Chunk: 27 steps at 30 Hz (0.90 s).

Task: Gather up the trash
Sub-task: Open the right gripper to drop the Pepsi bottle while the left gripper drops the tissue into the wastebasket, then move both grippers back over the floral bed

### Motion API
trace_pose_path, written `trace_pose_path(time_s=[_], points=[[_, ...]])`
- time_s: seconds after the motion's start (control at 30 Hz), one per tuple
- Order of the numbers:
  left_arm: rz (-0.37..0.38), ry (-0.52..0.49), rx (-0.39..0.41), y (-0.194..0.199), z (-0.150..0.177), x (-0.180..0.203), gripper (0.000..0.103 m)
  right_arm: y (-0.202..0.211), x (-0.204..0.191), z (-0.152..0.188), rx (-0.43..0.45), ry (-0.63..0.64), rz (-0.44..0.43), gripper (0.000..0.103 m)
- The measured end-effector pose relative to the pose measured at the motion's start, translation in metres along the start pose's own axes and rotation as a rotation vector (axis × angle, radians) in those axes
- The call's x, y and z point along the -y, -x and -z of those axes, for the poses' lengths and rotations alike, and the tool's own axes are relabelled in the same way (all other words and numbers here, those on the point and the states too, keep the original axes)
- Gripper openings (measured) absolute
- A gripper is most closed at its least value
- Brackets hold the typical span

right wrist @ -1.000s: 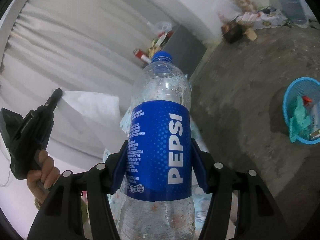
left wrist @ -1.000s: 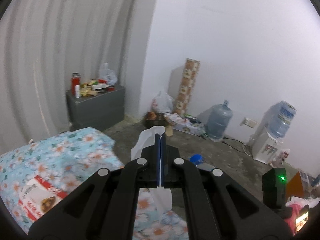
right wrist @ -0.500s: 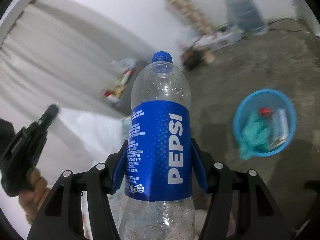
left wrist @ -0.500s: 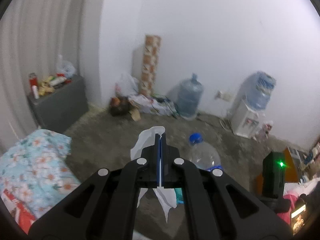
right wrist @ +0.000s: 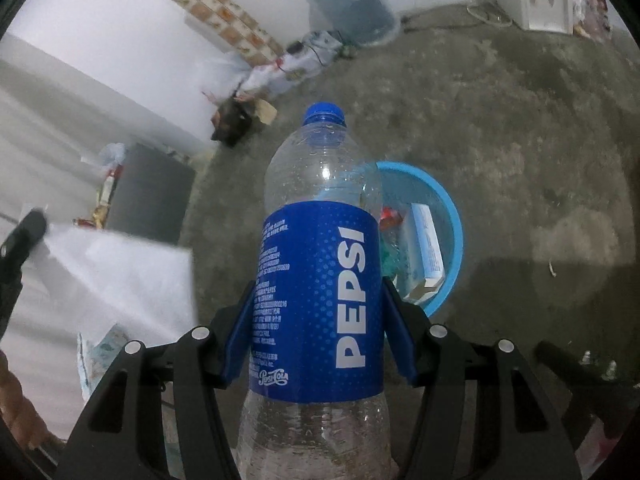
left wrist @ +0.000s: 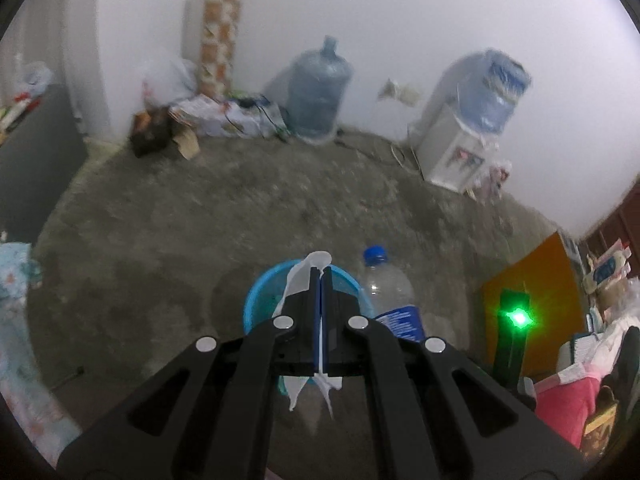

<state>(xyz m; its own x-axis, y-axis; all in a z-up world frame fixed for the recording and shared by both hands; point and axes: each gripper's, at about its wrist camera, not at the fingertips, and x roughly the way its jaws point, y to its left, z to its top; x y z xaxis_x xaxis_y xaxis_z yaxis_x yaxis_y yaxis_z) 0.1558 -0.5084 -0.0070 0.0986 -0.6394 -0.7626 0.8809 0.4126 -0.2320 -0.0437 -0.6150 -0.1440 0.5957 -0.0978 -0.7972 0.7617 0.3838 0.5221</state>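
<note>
My left gripper (left wrist: 320, 274) is shut on a white tissue (left wrist: 298, 280) that sticks out above and below its closed fingers. It hangs over a blue basket (left wrist: 260, 300) on the concrete floor. My right gripper (right wrist: 319, 289) is shut on a clear Pepsi bottle (right wrist: 320, 184) with a blue cap and blue label, held upright beside and above the blue basket (right wrist: 452, 232). The basket holds a small box and other scraps. In the left wrist view the bottle (left wrist: 384, 284) shows just right of the basket. In the right wrist view the tissue (right wrist: 120, 276) fills the left side.
A big water jug (left wrist: 320, 88) and a white water dispenser (left wrist: 468, 140) stand against the far wall. A patterned tall box (left wrist: 218, 24) with clutter (left wrist: 224, 116) sits at its foot. A grey cabinet (left wrist: 32, 152) is left, an orange board (left wrist: 532, 292) right, floral bedding (left wrist: 16, 280) at the left edge.
Both grippers swung away from the bed and tilted down toward the floor. The blue basket came under the left gripper and close to the bottle. Both grips stayed the same.
</note>
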Motion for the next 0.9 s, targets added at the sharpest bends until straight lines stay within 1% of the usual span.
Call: trace_pose_path(time_s=[0.1, 0.13, 0.17, 0.2, 0.23, 0.27, 0.3, 0.33, 0.4, 0.43, 0.53, 0.63, 0.7, 0.77, 0.87, 0.9], points=[[0.014, 0.001, -0.068, -0.049, -0.009, 0.0, 0.0, -0.026, 0.01, -0.009, -0.027, -0.01, -0.025, 0.06], [0.021, -0.001, -0.125, -0.073, -0.009, -0.001, 0.005, -0.039, 0.016, -0.013, -0.045, -0.017, -0.053, 0.061], [0.014, 0.003, -0.177, -0.093, -0.009, -0.003, 0.014, -0.054, 0.025, -0.016, -0.073, -0.034, -0.081, 0.062], [0.003, 0.011, -0.21, -0.108, -0.006, -0.006, 0.041, -0.064, 0.034, -0.02, -0.098, -0.058, -0.081, 0.065], [-0.016, 0.024, -0.254, -0.126, -0.001, -0.011, 0.057, -0.079, 0.046, -0.021, -0.119, -0.088, -0.06, 0.068], [-0.042, 0.031, -0.288, -0.14, 0.004, -0.017, 0.055, -0.086, 0.054, -0.022, -0.126, -0.114, -0.039, 0.068], [-0.063, 0.035, -0.306, -0.145, 0.008, -0.021, 0.055, -0.091, 0.066, -0.02, -0.127, -0.163, -0.029, 0.068], [-0.077, 0.048, -0.32, -0.149, 0.013, -0.027, 0.055, -0.092, 0.075, -0.018, -0.12, -0.208, -0.058, 0.068], [-0.053, 0.083, -0.317, -0.143, 0.02, -0.036, 0.055, -0.086, 0.083, -0.012, -0.095, -0.247, -0.086, 0.068], [-0.042, 0.088, -0.309, -0.136, 0.022, -0.039, 0.055, -0.082, 0.083, -0.01, -0.08, -0.236, -0.079, 0.068], [-0.052, 0.07, -0.285, -0.116, 0.025, -0.042, 0.055, -0.077, 0.08, -0.009, -0.061, -0.205, -0.049, 0.068], [-0.06, 0.053, -0.254, -0.086, 0.024, -0.038, 0.055, -0.069, 0.071, -0.011, -0.039, -0.21, -0.07, 0.068], [-0.068, 0.043, -0.23, -0.059, 0.022, -0.036, 0.057, -0.059, 0.058, -0.01, -0.03, -0.181, -0.073, 0.068], [-0.083, 0.043, -0.187, -0.021, 0.024, -0.039, 0.062, -0.051, 0.037, -0.01, -0.02, -0.132, -0.075, 0.068], [-0.106, 0.043, -0.126, 0.035, 0.032, -0.044, 0.065, -0.037, 0.0, -0.005, -0.004, -0.052, -0.099, 0.068], [-0.124, 0.053, -0.101, 0.058, 0.038, -0.049, 0.067, -0.032, -0.013, -0.003, 0.004, -0.023, -0.109, 0.068]])
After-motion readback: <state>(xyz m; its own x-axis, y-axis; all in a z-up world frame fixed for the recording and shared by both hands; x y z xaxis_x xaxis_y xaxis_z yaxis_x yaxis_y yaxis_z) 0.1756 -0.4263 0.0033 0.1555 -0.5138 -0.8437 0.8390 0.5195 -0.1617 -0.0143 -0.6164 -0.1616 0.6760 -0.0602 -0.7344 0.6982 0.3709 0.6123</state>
